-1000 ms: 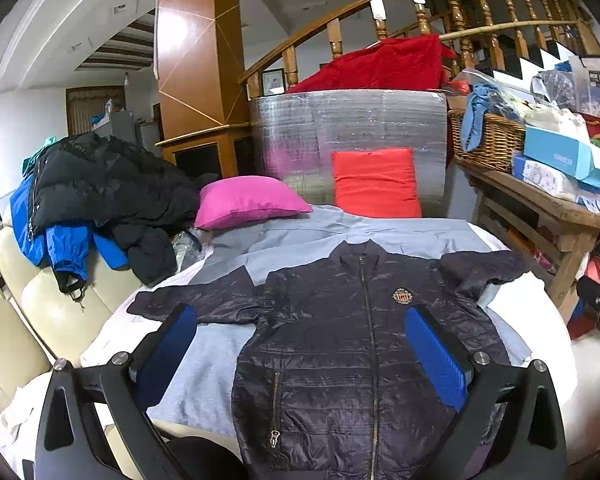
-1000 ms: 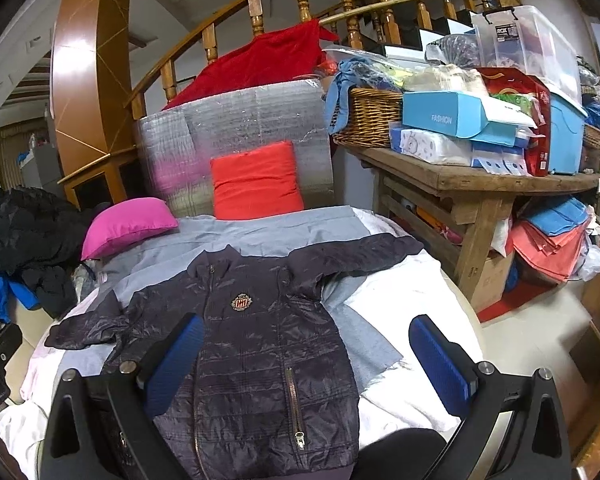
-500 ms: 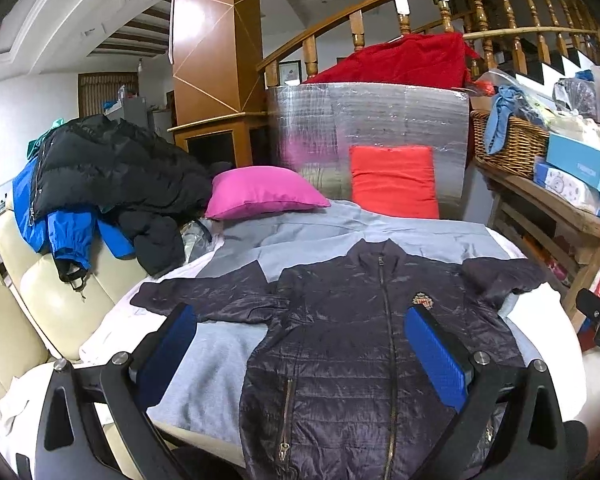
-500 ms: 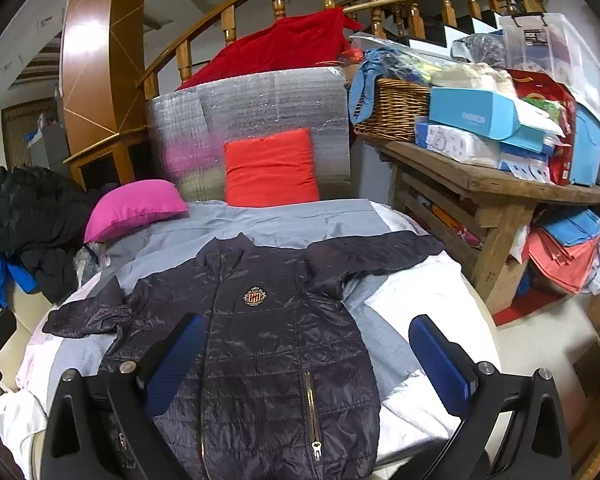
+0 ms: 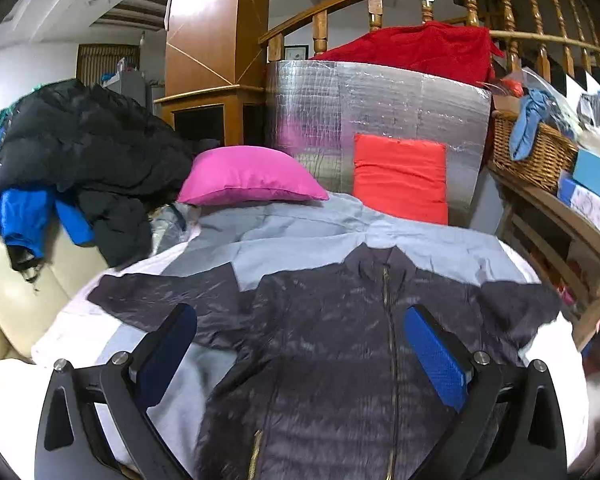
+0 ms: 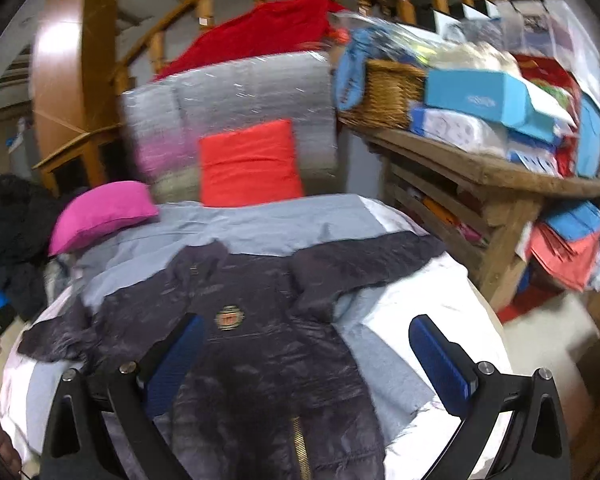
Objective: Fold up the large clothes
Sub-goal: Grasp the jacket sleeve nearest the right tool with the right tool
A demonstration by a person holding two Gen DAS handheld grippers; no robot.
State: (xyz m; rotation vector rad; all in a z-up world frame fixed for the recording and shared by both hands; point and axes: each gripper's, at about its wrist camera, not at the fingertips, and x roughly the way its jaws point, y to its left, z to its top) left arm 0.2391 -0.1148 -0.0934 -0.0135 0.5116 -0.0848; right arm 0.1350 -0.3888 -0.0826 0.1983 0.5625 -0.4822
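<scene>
Jacket spread flat beneath left hand-held gripper and right hand-held gripper, both spread wide, empty

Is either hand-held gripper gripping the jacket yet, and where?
No. The left hand-held gripper and right hand-held gripper are both open above the dark quilted jacket, holding nothing.

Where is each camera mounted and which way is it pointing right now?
Left wrist: on the left gripper, above the jacket, facing the pink pillow; both blue pads show, jaws open.
Right wrist: on the right gripper, further right over the jacket, facing the red cushion and wooden shelf; pads show, jaws open.
Shared: jacket, pillow, cushion, foil mat.
</scene>
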